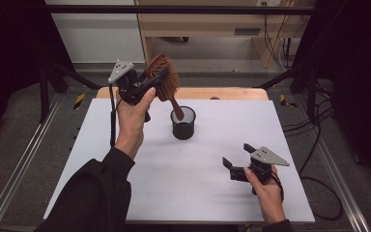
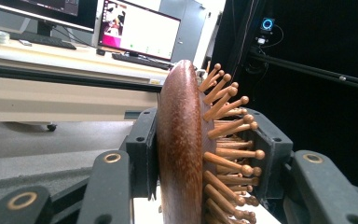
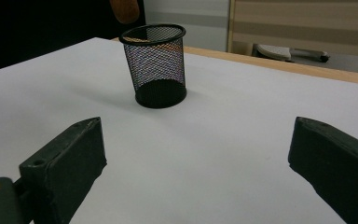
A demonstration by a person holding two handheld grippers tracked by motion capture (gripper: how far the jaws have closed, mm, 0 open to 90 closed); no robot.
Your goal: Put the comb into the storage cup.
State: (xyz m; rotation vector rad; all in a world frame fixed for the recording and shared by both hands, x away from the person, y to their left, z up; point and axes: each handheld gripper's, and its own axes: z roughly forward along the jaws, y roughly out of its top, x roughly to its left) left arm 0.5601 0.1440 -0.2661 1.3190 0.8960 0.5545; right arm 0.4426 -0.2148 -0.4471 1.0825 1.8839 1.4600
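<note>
The left gripper (image 1: 150,83) is raised above the far left part of the white table (image 1: 183,169), its jaws clamped on the head of a wooden hairbrush (image 1: 164,77). In the left gripper view the hairbrush (image 2: 182,149) stands edge-on between the jaws, one jaw pressed on its smooth brown back and the other against its ball-tipped wooden bristles (image 2: 228,126), which point toward that view's right. From the high view the brush's long axis runs steeply down: the head is uppermost and farthest, and the handle (image 1: 176,110) slants down and toward the near right, its tip over the mouth of a black mesh cup (image 1: 183,124); whether the tip is already inside the rim cannot be told. The cup stands upright near the middle of the table, toward its far side. The right gripper (image 1: 237,157) is held low over the near right part of the table, jaws spread wide with nothing between them, aimed toward the cup. In the right gripper view the cup (image 3: 157,65) stands ahead on the bare white surface, well apart from the jaws.
</note>
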